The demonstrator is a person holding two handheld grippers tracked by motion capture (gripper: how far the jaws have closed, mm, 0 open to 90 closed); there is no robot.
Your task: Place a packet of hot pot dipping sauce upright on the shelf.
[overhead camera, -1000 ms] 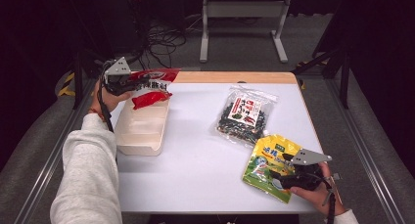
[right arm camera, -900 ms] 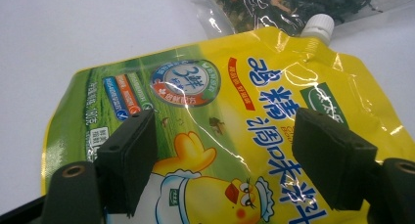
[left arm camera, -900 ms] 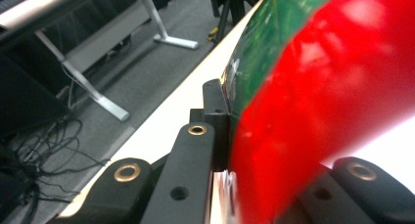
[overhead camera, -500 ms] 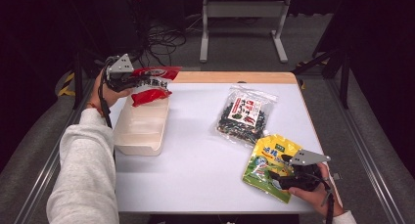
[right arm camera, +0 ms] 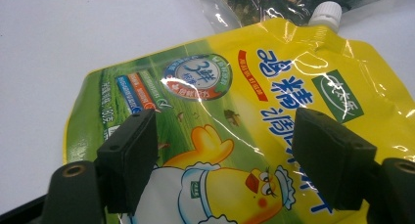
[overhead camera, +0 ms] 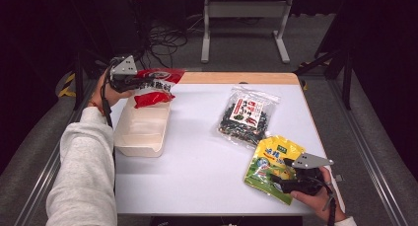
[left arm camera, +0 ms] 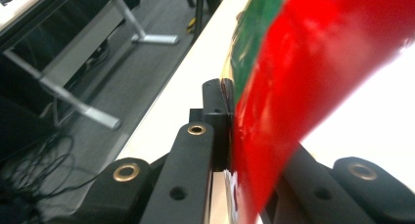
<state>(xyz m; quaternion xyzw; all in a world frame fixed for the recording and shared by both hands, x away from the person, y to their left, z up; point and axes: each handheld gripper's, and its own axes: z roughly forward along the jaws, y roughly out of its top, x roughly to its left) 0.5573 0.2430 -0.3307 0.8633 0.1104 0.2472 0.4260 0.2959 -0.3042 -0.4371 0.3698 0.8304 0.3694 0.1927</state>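
**Red packet held above the tub, ready to go down**

Glossy red plastic snack packet (overhead camera: 154,85), pinched flat between the closed jaws of the left gripper (overhead camera: 132,81), long axis running away from the jaws toward the table's middle. Directly beneath and slightly nearer the person: open cream rectangular plastic tub (overhead camera: 141,131), nothing seen in the way. Likely next: lower and release.

Far off at the near right corner, right gripper (right arm camera: 225,160) with jaws apart, hovering over a yellow-green spouted pouch (right arm camera: 274,87), not pinching. Between them, clear bag of dark dried greens (overhead camera: 248,115) on the white table (overhead camera: 197,176).
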